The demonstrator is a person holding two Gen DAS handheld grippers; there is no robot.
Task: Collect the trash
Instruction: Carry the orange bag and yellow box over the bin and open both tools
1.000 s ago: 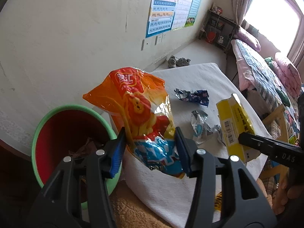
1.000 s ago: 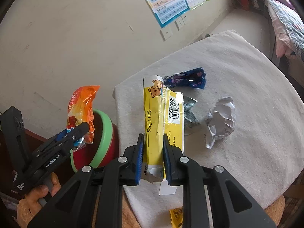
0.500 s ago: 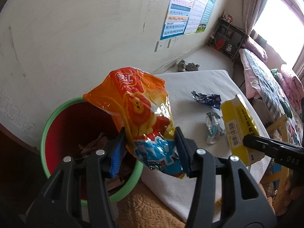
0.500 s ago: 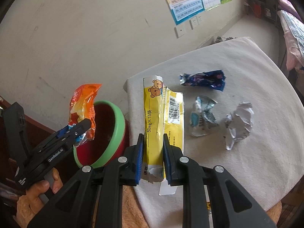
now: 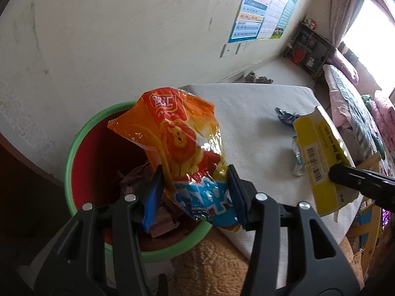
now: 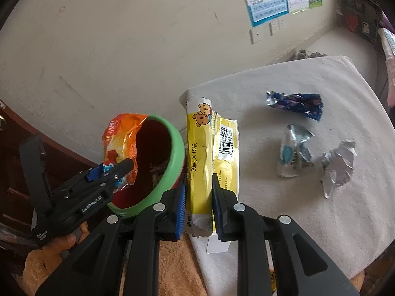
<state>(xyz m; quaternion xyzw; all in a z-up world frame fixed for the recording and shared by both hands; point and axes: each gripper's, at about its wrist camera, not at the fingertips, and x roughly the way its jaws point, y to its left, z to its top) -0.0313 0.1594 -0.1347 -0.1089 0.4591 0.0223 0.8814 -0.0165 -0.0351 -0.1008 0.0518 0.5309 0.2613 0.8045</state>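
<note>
Now your left gripper clamps the orange snack bag above the green-rimmed red bin, which stands just beside the table edge and holds brown scraps. Your right gripper pinches the yellow medicine box over the table's near edge. Further in lie a blue wrapper, a silver wrapper and crumpled foil, apart from each other.
</note>
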